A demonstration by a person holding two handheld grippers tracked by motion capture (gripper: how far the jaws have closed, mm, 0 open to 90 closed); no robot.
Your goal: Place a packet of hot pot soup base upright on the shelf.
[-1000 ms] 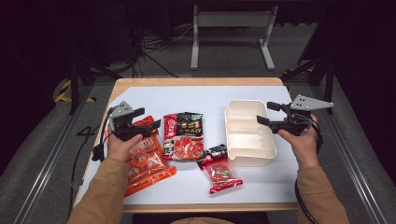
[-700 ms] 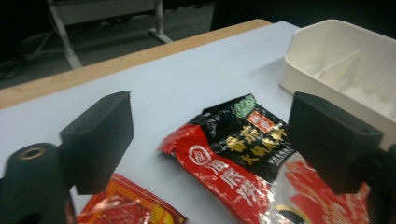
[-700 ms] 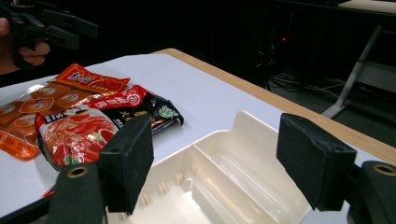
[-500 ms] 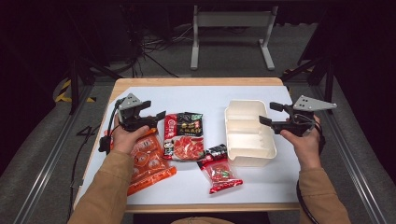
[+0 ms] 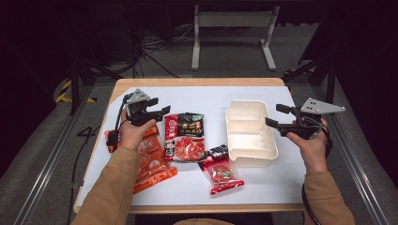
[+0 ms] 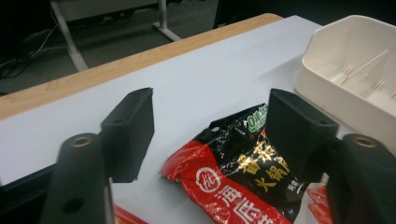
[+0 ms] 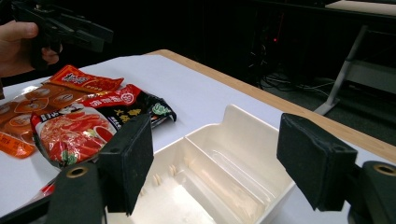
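My left gripper (image 5: 161,110) (image 6: 210,116) hovers just left of a black-and-red hotpot packet (image 5: 184,136) (image 6: 233,172) lying flat mid-table. Its jaws have just been closing and stand partly open, pressing on nothing; the packet's top corner shows beyond the gap. A white divided tray (image 5: 248,131) (image 7: 224,172) sits at the right, with no contents. My right gripper (image 5: 274,116) (image 7: 215,144) is held open over the tray's right edge, holding nothing. The left gripper (image 7: 70,30) also appears far off in the right gripper view.
Orange sauce packets (image 5: 150,164) (image 7: 70,84) lie under the left forearm near the table's left edge. A small red packet (image 5: 220,171) lies near the front, touching the tray's corner. A white sheet (image 5: 206,96) covers the wooden table; metal stand legs (image 5: 232,21) rise behind it.
My left gripper has moved right, from over the orange packets toward the black-and-red packet, and its jaws have narrowed. The right gripper has stayed in place.
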